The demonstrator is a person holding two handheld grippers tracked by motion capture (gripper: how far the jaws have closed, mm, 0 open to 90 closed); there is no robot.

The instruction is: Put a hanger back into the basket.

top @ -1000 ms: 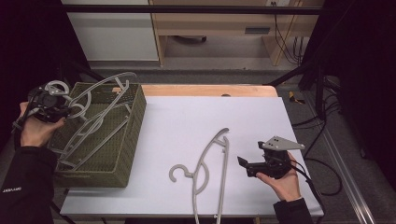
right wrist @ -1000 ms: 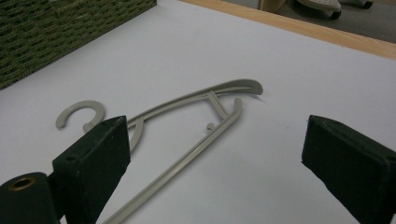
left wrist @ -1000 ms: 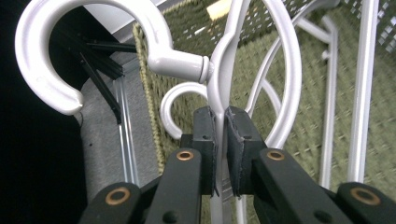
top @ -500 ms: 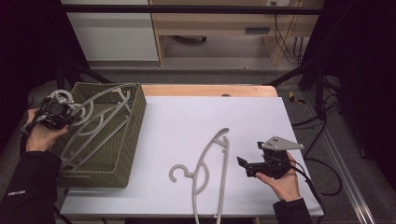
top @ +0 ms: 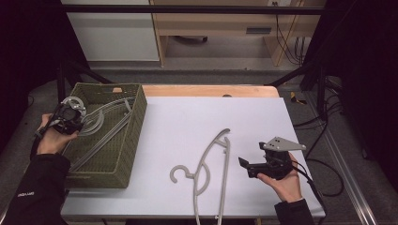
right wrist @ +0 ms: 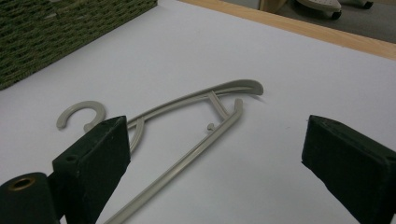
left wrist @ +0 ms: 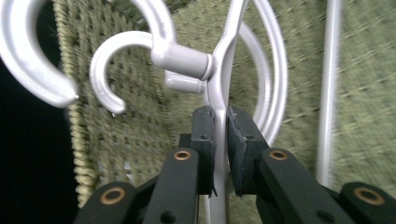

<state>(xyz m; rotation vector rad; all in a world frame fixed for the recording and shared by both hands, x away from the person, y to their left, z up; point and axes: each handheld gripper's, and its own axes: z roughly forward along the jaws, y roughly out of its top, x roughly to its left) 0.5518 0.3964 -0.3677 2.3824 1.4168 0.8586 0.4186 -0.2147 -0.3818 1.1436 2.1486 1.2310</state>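
A grey plastic hanger (top: 110,110) lies slanted inside the green woven basket (top: 136,122) at the table's left. My left gripper (top: 70,117) is at the basket's left rim, shut on that hanger. In the left gripper view the pads (left wrist: 205,135) pinch the hanger (left wrist: 219,79) just below its hook, and a second hook (left wrist: 28,60) shows beside it. Another grey hanger (top: 211,159) lies flat on the white table. My right gripper (top: 244,165) rests just right of it, open, with nothing held. In the right gripper view this hanger (right wrist: 187,112) lies ahead of the wide jaws (right wrist: 217,135).
The white tabletop (top: 211,117) has a wooden strip (top: 206,90) along its far edge. Cables (top: 324,168) trail off the table's right side. A shelf unit (top: 211,28) stands on the floor beyond the table.
My left gripper has lowered the hanger from above the basket down into it. The right gripper and the hanger on the table have not moved.
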